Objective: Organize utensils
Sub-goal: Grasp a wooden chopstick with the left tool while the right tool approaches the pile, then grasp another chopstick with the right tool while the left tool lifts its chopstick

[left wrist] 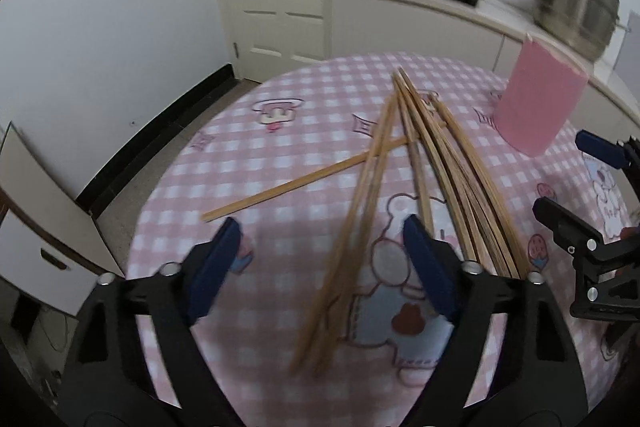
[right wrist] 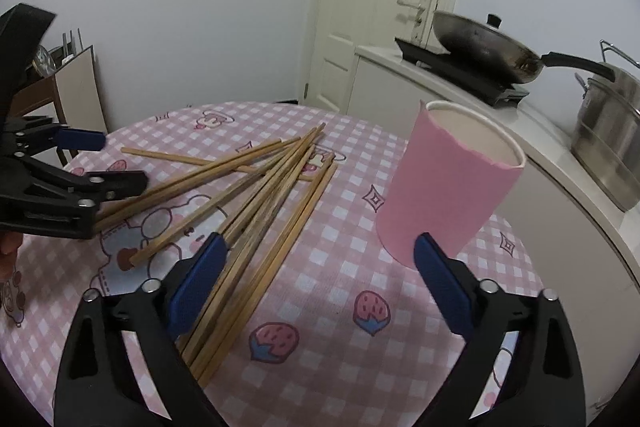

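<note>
Several wooden chopsticks (left wrist: 468, 195) lie in a loose fan on the pink checked tablecloth (left wrist: 280, 131), one stray stick (left wrist: 304, 179) crossing them to the left. My left gripper (left wrist: 320, 227) hovers open over the near ends of the pile, with some sticks passing under the gap between its blue pads. A pink paper cup (left wrist: 536, 103) stands upright at the right. In the right wrist view my right gripper (right wrist: 320, 241) is open, the chopsticks (right wrist: 272, 195) under its left finger and the cup (right wrist: 448, 195) just beyond its right finger. The left gripper (right wrist: 120, 159) shows at the left.
Behind the table runs a white counter (right wrist: 532, 131) with a wok (right wrist: 480, 47) on a black cooker and a steel pot (right wrist: 612, 131). A white door (left wrist: 280, 7) stands in the corner. A cabinet (left wrist: 36, 227) is left of the table. The right gripper (left wrist: 568, 175) enters at the right edge.
</note>
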A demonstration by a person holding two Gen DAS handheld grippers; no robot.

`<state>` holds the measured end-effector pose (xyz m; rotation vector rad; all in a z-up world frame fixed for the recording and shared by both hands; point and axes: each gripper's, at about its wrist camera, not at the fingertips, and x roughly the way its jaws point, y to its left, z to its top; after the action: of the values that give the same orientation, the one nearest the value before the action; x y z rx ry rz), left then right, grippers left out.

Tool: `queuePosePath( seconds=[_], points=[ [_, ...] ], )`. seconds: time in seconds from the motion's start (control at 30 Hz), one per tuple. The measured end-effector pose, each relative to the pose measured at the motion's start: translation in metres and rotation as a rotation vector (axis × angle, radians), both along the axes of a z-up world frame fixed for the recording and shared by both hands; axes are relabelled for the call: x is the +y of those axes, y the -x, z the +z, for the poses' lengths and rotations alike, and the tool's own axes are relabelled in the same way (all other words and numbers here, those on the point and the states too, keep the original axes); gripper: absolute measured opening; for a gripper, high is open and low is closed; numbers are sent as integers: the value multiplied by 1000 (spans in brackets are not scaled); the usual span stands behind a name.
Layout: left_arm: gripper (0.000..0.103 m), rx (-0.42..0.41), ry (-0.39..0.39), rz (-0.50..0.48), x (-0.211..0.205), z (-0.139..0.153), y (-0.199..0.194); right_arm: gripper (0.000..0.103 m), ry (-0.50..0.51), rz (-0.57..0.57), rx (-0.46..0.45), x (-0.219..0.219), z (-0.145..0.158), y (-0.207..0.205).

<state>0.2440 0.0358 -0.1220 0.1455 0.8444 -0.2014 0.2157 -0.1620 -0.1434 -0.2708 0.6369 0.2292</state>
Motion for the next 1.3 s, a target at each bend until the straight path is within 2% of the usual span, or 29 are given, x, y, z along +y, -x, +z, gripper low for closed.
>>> queuePosePath(
  seconds=[0.13,0.27,0.33,0.47,0.57,0.8,0.87,0.9,0.93,1.0,1.1,1.3],
  points=[
    [55,10,0,-54,-12,-3,-11,80,-8,5,26,-6,-4,-5],
    [48,14,-14,-40,-13,-4,-27,80,-31,11,42,-10,-5,-8],
    [35,43,-26,-40,-13,-9,-36,80,-33,13,42,-10,-5,-9],
    [35,60,-60,-49,-16,-18,-43,80,-34,16,49,-10,-6,-15],
    [35,72,-53,-58,-18,-18,-47,80,-41,22,62,-10,-7,-18],
    [35,87,-112,-70,-27,-25,-63,80,-39,33,75,-8,-10,-20],
    [28,87,-116,-70,-30,-24,-66,80,-35,37,81,-7,-11,-21],
    [17,80,-124,-67,-31,-24,-67,80,-34,39,83,-6,-11,-22],
    [12,79,-127,-64,-31,-24,-68,80,-33,40,85,-5,-11,-22],
    [6,88,-98,-61,-30,-23,-70,80,-31,43,87,-5,-12,-23],
    [6,87,-83,-39,-24,-22,-67,80,-31,44,94,-3,-12,-25],
    [6,69,-26,-7,-3,-13,-43,66,-27,53,117,5,-10,-33]
  ],
)
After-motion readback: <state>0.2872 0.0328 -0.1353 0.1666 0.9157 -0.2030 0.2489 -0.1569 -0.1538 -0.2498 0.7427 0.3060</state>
